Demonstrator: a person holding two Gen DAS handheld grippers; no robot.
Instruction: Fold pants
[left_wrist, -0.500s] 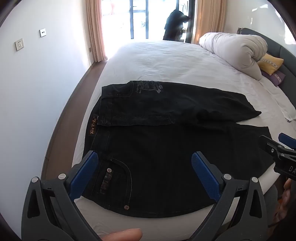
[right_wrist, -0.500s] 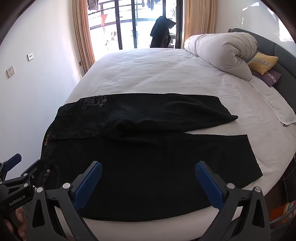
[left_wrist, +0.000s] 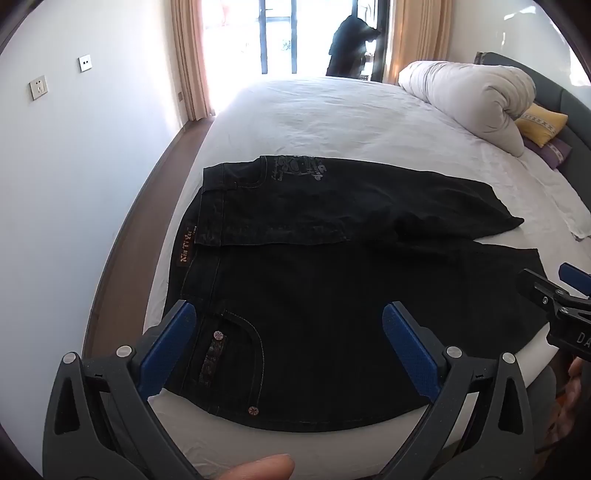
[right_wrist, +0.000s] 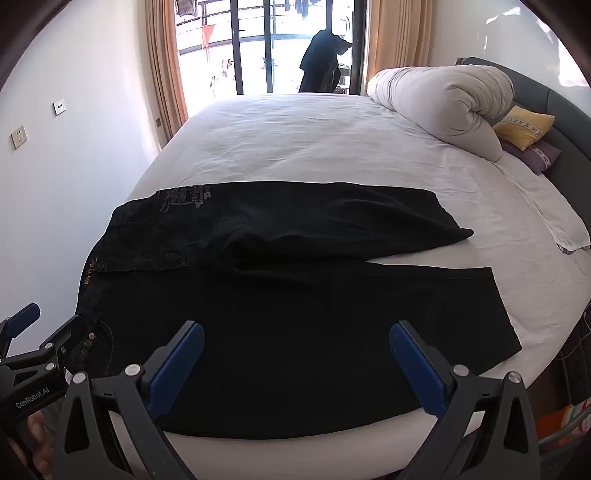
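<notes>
The pants (left_wrist: 332, 295) lie flat along the bed's (left_wrist: 332, 118) near edge, waistband left, 2 legs spread right; no fold made yet, all folding remains. Left tongs (left_wrist: 284, 354) gape above the waist pocket, right tongs (right_wrist: 295, 369) gape above the near leg, both holding nothing.

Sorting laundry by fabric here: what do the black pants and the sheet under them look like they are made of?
The black pants look like matte denim: contrast topstitching along the pocket, metal rivets and a tan waistband patch point to jeans. The sheet looks like a plain white woven fabric, perhaps cotton: a dull surface with fine creases, though the fibre cannot be told from here.
</notes>
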